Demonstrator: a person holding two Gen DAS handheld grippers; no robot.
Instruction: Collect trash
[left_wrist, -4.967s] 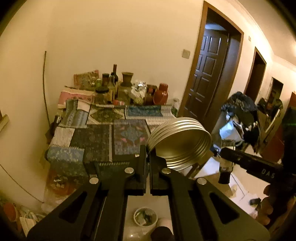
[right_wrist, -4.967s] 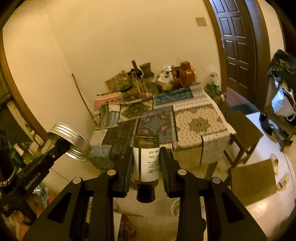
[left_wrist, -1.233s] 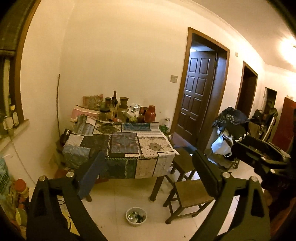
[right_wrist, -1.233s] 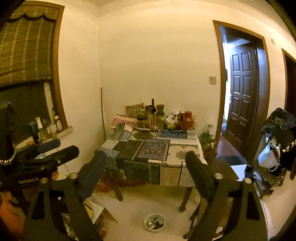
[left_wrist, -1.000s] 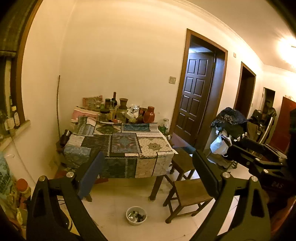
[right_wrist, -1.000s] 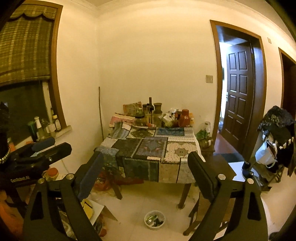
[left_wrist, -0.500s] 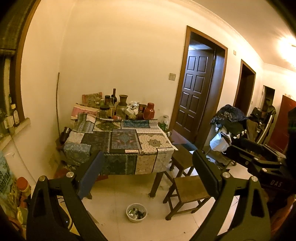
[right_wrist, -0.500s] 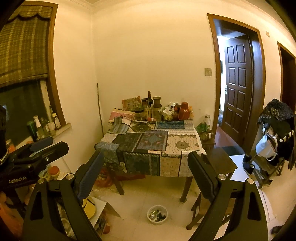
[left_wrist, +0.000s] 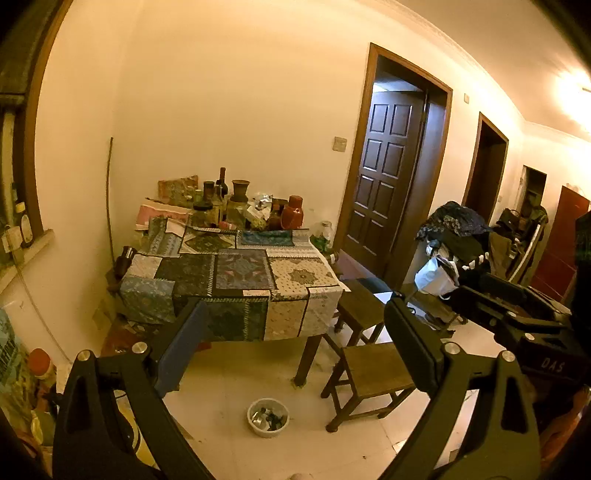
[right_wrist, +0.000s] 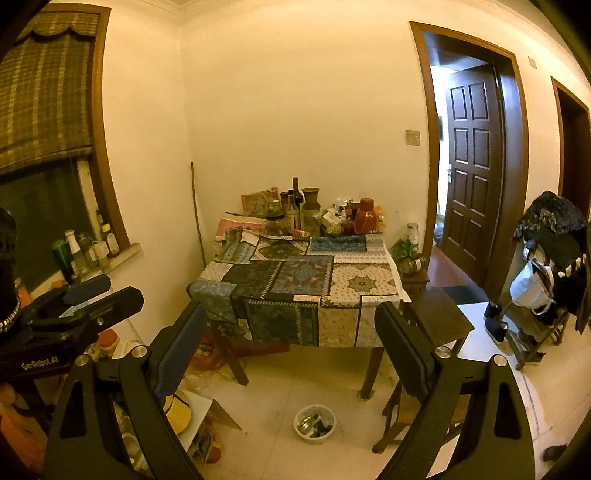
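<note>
Both the left hand-held gripper (left_wrist: 291, 328) and the right hand-held gripper (right_wrist: 290, 325) are standing wide and empty. The white bowl of trash (right_wrist: 314, 424) is sitting on the floor (right_wrist: 280, 391) just before the cloth-covered bench (right_wrist: 295, 280).

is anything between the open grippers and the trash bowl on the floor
Nothing visible does. The bowl sits on bare floor in front of the table, with the stool off to one side; both grippers are open and empty.
</note>
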